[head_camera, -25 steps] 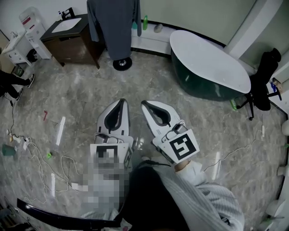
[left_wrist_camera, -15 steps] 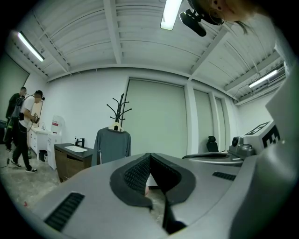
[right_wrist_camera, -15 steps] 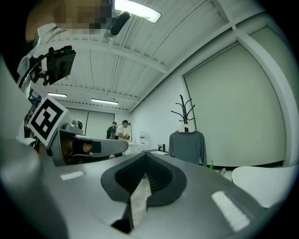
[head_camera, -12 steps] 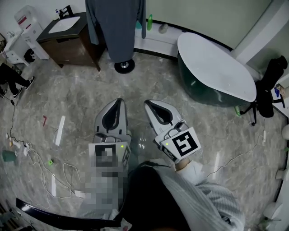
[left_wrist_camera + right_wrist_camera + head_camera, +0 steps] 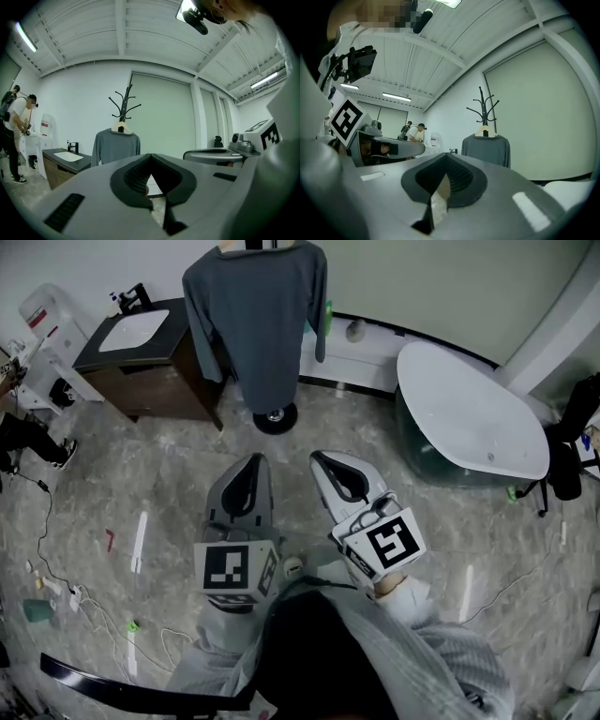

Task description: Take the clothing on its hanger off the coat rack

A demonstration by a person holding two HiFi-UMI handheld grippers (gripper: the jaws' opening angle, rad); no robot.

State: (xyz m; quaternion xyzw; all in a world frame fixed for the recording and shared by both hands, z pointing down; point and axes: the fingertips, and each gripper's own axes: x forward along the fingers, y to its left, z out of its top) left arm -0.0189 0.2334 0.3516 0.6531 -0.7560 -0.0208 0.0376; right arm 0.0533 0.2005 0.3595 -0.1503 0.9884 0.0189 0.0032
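Note:
A grey long-sleeved top (image 5: 258, 324) hangs on a pale wooden hanger (image 5: 121, 126) from a black coat rack (image 5: 124, 101) straight ahead; its round base (image 5: 276, 417) stands on the floor. The top (image 5: 115, 146) shows centre-left in the left gripper view and, as the grey top (image 5: 486, 149), right of centre in the right gripper view. My left gripper (image 5: 251, 465) and right gripper (image 5: 328, 460) are side by side, well short of the rack, both shut with nothing between the jaws.
A dark vanity with a white sink (image 5: 141, 348) stands left of the rack. A white bathtub (image 5: 473, 418) lies to the right, with a black chair (image 5: 570, 442) beyond it. Cables (image 5: 56, 577) lie across the marble floor at left. A person (image 5: 18, 136) stands at far left.
The view has moved toward the rack: the grey top and its stand base now sit lower and larger in the head view. Both grippers keep their places side by side, still shut.

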